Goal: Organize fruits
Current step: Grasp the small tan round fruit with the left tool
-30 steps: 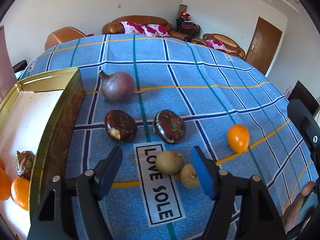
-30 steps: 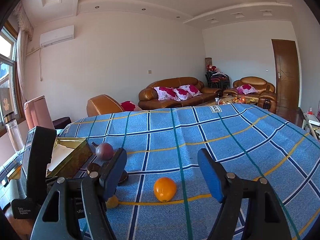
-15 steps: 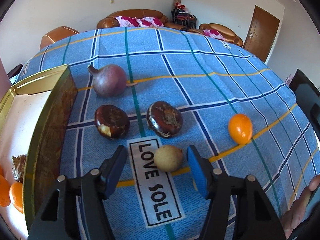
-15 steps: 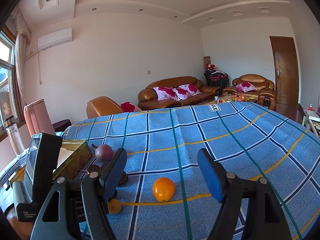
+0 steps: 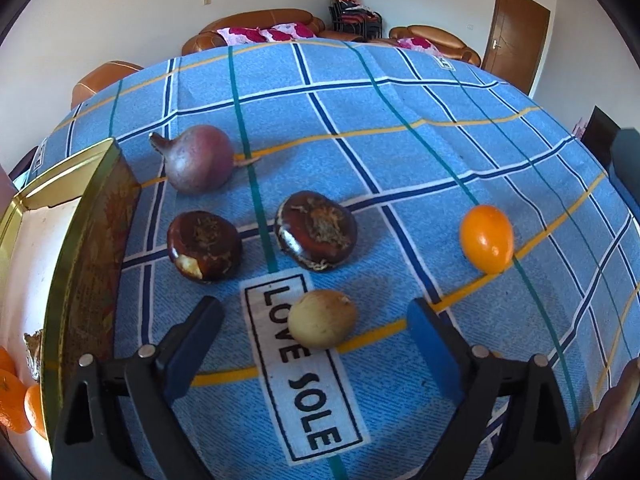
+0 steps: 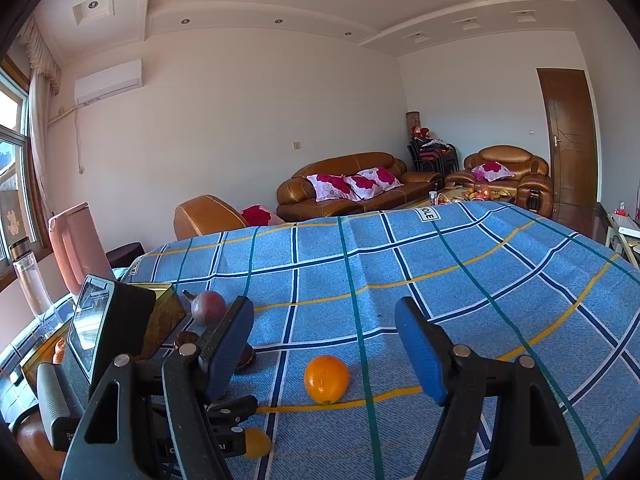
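I'm opening my left gripper; a tan fruit is lying between its jaws on the cloth, untouched. My right gripper is hanging open over the orange. Further off, two brown fruits are sitting beside the tin.

A home living room. Far across it stand a brown leather sofa with pink floral cushions and a matching armchair. A wall air conditioner hangs at the left by a curtained window; a wooden door is at the right.
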The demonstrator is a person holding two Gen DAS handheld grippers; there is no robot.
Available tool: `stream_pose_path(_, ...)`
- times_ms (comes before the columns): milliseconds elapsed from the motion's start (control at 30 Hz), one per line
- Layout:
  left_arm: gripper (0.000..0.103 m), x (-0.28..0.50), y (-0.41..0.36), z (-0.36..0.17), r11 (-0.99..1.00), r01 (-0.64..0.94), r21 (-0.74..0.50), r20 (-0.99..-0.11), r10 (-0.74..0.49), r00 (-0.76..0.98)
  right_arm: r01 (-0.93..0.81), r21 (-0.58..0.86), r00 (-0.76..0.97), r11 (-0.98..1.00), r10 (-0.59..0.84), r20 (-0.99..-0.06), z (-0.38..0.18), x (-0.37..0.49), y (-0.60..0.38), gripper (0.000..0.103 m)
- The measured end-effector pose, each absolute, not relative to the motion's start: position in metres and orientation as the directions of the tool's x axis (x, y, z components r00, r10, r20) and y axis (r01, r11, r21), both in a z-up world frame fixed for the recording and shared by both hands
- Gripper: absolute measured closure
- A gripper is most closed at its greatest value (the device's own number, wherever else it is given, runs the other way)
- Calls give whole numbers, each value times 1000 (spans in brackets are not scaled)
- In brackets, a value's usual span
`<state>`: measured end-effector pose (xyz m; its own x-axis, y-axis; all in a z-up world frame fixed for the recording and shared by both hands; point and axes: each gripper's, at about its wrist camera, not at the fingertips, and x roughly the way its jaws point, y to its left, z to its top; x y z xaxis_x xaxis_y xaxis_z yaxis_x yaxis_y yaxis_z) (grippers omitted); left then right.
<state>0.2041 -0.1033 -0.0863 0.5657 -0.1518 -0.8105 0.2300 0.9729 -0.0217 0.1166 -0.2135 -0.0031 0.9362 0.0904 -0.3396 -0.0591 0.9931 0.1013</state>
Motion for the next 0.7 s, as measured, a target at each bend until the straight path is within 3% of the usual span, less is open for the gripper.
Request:
stream_pose_path(67, 0, 208, -96, -87, 982, 186, -38, -812, -138, 567, -62, 104, 936, 993, 94, -340, -3, 118, -213, 29)
stream_pose_path(533, 0, 215, -97, -88, 979, 202, -21, -822, -132, 554, -64, 161, 934, 985, 116, -339, -6, 119, -221, 28)
stream_pose_path(700, 16, 207, -92, -85, 981, 190, -23, -802, -132, 583, -58, 192, 934, 980, 122, -336, -7, 118, -228, 24)
